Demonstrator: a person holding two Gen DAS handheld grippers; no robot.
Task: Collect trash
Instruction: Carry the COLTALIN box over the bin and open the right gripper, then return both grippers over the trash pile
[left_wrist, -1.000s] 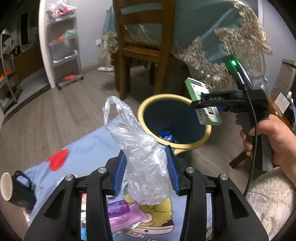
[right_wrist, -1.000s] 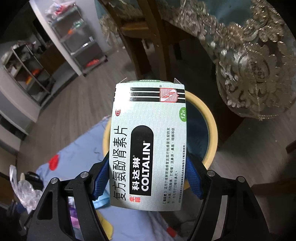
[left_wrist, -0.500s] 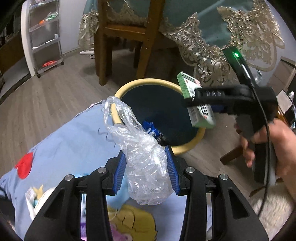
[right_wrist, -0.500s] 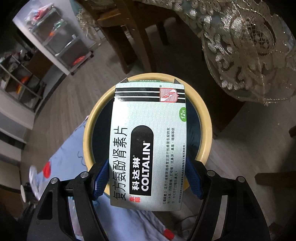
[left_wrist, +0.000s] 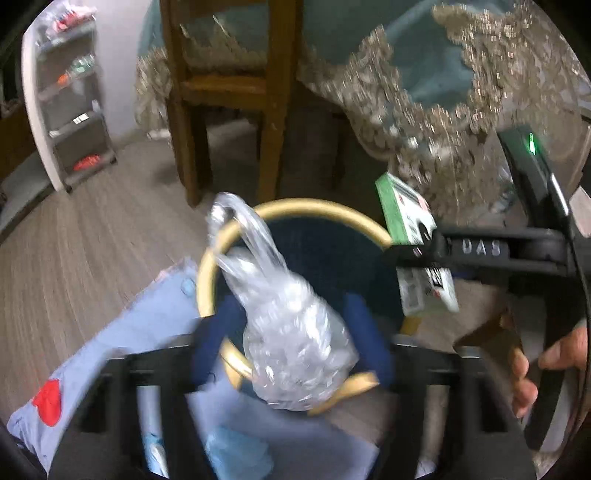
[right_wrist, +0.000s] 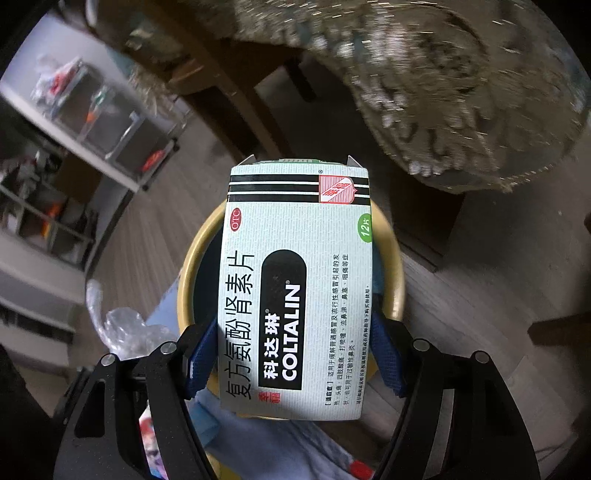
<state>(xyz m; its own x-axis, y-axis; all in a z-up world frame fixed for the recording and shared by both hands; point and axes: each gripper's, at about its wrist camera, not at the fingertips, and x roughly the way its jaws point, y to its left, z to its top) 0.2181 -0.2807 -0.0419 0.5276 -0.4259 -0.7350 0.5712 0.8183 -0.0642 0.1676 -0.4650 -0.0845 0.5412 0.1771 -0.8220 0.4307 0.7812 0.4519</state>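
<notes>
A yellow-rimmed bin (left_wrist: 314, 206) with a dark blue inside stands on the floor; it also shows in the right wrist view (right_wrist: 199, 243). My left gripper (left_wrist: 291, 343) sits over the bin's near rim, its blue pads spread wider than the crumpled clear plastic bag (left_wrist: 291, 332) between them. My right gripper (right_wrist: 295, 362) is shut on a green-and-white Coltalin medicine box (right_wrist: 295, 288) over the bin. The box (left_wrist: 413, 229) and right gripper also show at the right of the left wrist view. The plastic bag (right_wrist: 125, 328) shows at lower left of the right wrist view.
A light blue cartoon blanket (left_wrist: 122, 339) lies against the bin's near side. A wooden chair (left_wrist: 225, 85) and a table with a teal lace-edged cloth (left_wrist: 443, 74) stand behind the bin. A white shelf unit (left_wrist: 66, 96) stands at the far left on the wood floor.
My left gripper moved forward over the bin's near rim and its pads spread apart from the bag. The right gripper still holds the box over the bin.
</notes>
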